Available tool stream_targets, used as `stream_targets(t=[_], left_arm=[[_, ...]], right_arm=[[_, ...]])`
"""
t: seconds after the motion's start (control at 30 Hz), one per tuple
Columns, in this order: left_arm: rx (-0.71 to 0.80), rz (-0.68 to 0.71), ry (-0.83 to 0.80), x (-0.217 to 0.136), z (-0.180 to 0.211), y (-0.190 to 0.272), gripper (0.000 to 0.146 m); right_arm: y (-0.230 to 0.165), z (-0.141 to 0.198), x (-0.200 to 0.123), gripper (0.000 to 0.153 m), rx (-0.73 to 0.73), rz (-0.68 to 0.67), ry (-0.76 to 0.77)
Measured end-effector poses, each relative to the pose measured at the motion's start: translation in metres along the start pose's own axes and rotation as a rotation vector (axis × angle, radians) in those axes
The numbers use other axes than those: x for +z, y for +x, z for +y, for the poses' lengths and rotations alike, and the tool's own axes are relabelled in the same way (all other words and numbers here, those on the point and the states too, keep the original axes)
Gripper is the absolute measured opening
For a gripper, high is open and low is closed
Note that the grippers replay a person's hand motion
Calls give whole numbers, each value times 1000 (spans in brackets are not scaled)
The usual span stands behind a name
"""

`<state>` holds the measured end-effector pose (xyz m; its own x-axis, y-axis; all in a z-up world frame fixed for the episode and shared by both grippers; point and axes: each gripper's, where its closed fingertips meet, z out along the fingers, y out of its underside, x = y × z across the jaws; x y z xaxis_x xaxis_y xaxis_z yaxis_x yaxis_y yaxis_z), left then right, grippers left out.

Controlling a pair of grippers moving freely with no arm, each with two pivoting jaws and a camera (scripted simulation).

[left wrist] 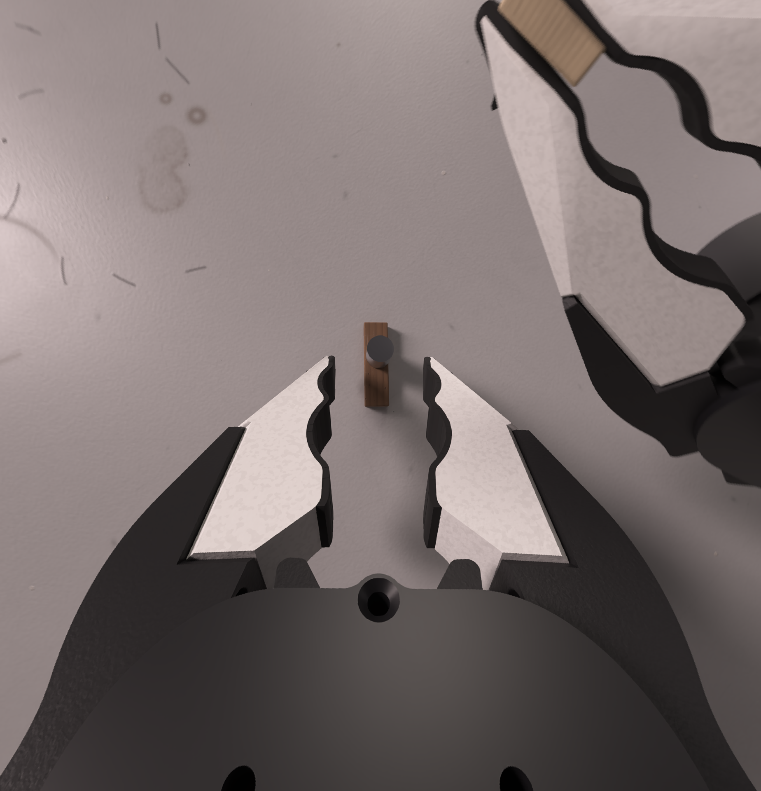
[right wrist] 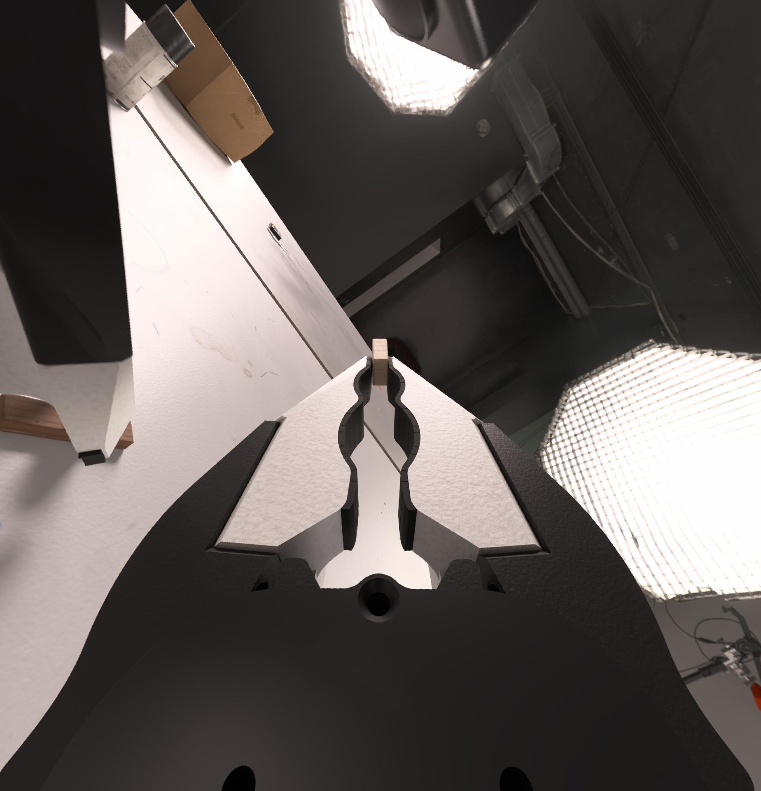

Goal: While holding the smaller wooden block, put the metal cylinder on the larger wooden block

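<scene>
In the left wrist view, a dark brown larger wooden block (left wrist: 375, 387) lies flat on the pale table far below. A grey metal cylinder (left wrist: 380, 349) stands upright on it. My left gripper (left wrist: 379, 364) is open and empty, high above them, with the block and cylinder showing between its fingertips. My right gripper (right wrist: 379, 364) is shut on the pale smaller wooden block (right wrist: 379, 358) at its fingertips; it also shows at the upper right of the left wrist view (left wrist: 550, 40). In the right wrist view the brown block (right wrist: 23, 417) is partly hidden behind a left finger (right wrist: 109, 402).
The table (left wrist: 199, 299) bears faint stains and scratches. In the right wrist view a cardboard box (right wrist: 224, 102) and a metal piece (right wrist: 143, 55) sit at the table's far end, bright studio lights (right wrist: 652, 471) hang beyond its edge, and a tripod-like stand (right wrist: 734, 667) is below.
</scene>
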<state>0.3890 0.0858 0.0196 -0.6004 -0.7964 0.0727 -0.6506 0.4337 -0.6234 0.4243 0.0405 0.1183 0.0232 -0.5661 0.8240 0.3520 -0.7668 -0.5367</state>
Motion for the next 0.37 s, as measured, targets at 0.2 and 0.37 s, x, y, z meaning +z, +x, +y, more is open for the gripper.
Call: stream_targets(t=[0.2, 0.37], left_arm=[[173, -192, 250, -34, -34, -43, 41], [337, -255, 403, -54, -66, -84, 62]], right_arm=[[0, 1, 0, 6, 9, -1, -2], [0, 1, 0, 6, 17, -2, -2]])
